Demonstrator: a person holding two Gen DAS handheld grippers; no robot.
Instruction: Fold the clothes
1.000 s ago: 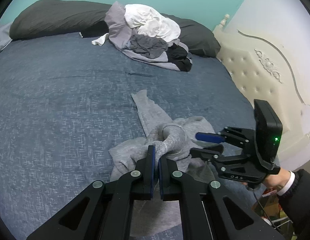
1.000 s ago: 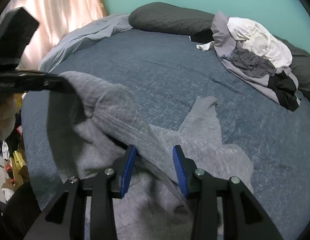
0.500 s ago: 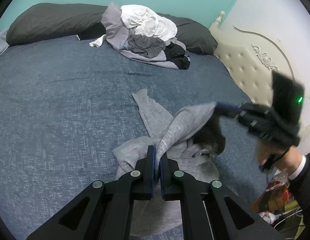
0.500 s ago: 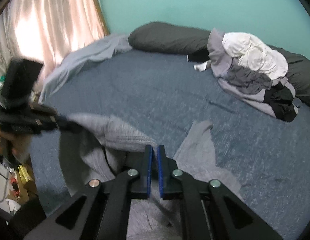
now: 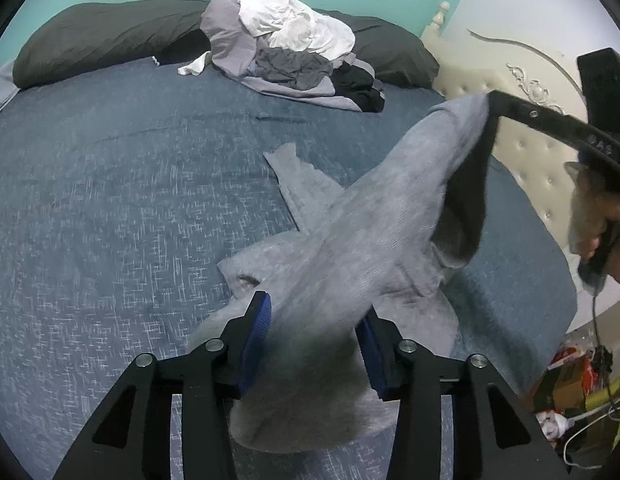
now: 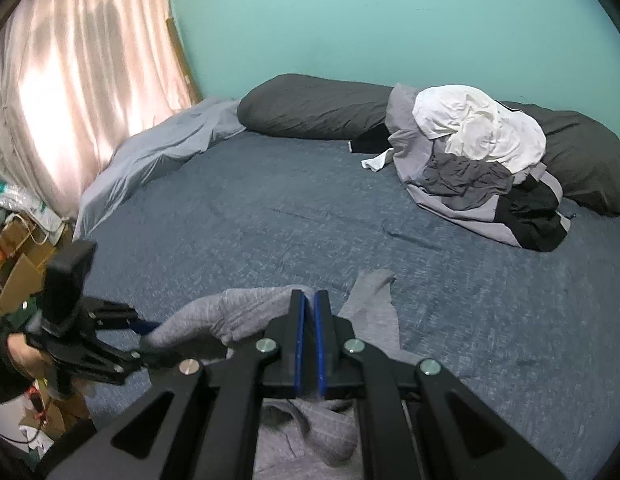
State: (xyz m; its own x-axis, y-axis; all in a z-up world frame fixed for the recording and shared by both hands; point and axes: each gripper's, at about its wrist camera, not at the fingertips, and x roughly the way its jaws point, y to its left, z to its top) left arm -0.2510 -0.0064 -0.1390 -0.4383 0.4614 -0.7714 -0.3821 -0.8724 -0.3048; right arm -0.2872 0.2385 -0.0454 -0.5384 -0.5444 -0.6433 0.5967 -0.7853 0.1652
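A grey knit garment (image 5: 362, 240) lies rumpled on the blue bedspread (image 5: 110, 200); it also shows in the right wrist view (image 6: 238, 312). My right gripper (image 6: 309, 300) is shut on an edge of it and holds that part raised; it shows at the upper right in the left wrist view (image 5: 490, 100). My left gripper (image 5: 314, 320) is open, its blue pads on either side of the stretched cloth. It appears at the lower left in the right wrist view (image 6: 150, 336).
A pile of white, grey and black clothes (image 5: 294, 56) sits at the bed's far side against dark pillows (image 5: 98, 36). A cream tufted headboard (image 5: 530, 152) is at right. Curtains (image 6: 70, 80) and boxes (image 6: 18, 264) stand left of the bed.
My left gripper has opened and let go of the garment. My right gripper has shut on it and lifted that part up and to the right.
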